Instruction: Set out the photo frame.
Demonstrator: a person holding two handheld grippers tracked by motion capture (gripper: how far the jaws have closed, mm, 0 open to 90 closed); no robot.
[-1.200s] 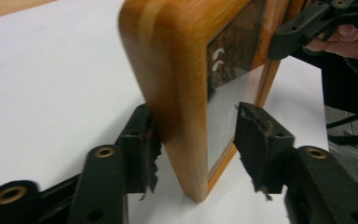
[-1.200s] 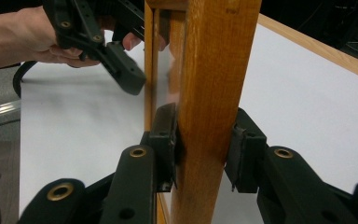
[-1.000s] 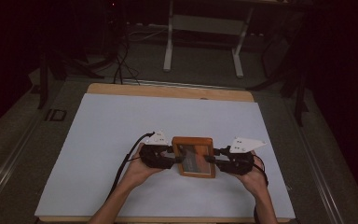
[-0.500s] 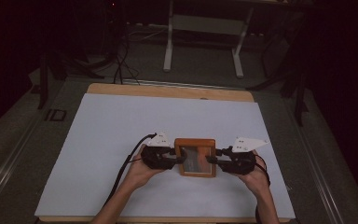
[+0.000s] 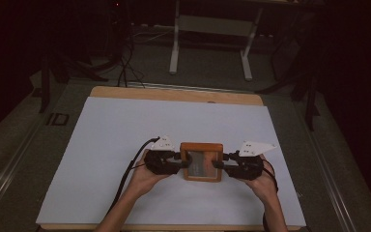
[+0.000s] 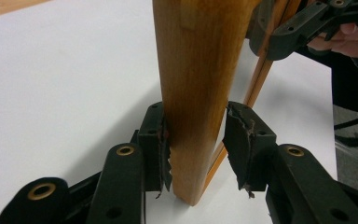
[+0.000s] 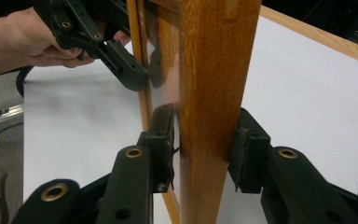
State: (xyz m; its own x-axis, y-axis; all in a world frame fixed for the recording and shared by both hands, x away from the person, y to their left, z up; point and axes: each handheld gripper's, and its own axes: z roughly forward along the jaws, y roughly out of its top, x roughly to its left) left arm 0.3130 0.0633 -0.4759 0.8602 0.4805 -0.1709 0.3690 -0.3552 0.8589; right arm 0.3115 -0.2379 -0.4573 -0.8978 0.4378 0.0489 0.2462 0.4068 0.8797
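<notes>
A wooden picture frame (image 5: 201, 162) with a glass front stands on edge between my two grippers, low over the white table sheet (image 5: 125, 135). My left gripper (image 5: 183, 163) holds the frame's left side. Its jaws have just closed in, and its pads (image 6: 156, 140) grip the wooden rail (image 6: 196, 70). My right gripper (image 5: 220, 165) straddles the right rail (image 7: 214, 70). Its jaws have just been opening: one pad (image 7: 242, 149) rests on the wood, while the other (image 7: 163, 149) stands slightly off the glass side.
The white sheet covers a wooden tabletop (image 5: 174, 94) with free room on all sides of the frame. Cables (image 5: 125, 174) trail from the left gripper toward the front edge. A metal stand (image 5: 210, 43) and dark floor lie beyond the table.
The left gripper has rolled a little, so its grey plate now shows on top. The frame and both hands have stayed in the same place.
</notes>
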